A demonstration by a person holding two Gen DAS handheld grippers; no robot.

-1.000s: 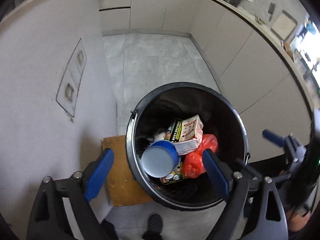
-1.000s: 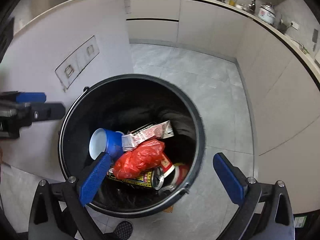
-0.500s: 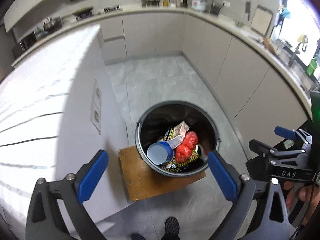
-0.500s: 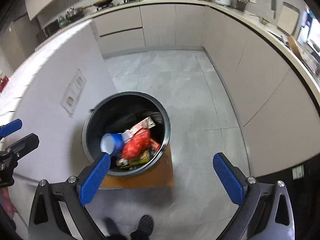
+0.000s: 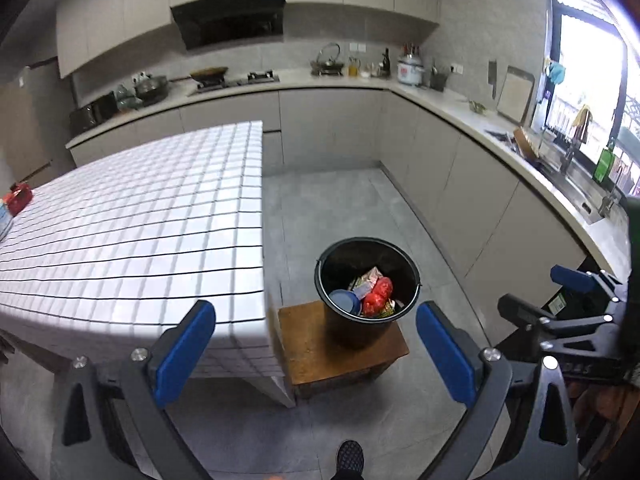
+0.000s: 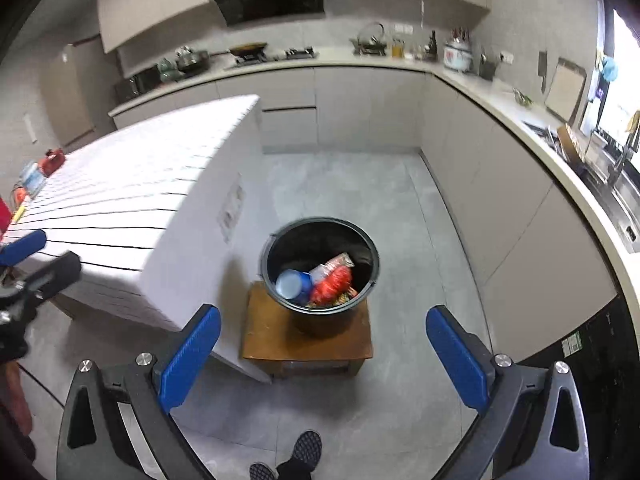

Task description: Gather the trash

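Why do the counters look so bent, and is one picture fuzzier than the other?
Left wrist view: the fisheye lens bows the long beige counter; the bright window is blown out; the white grid-patterned tabletop looks sharp. Right wrist view: same bending, but that tabletop smears.

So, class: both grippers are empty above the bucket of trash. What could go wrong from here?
1. The bucket stands near the back edge of a small wooden stool; a knock could tip it.
2. The carton and red bag sit high on the pile; more trash may spill out.
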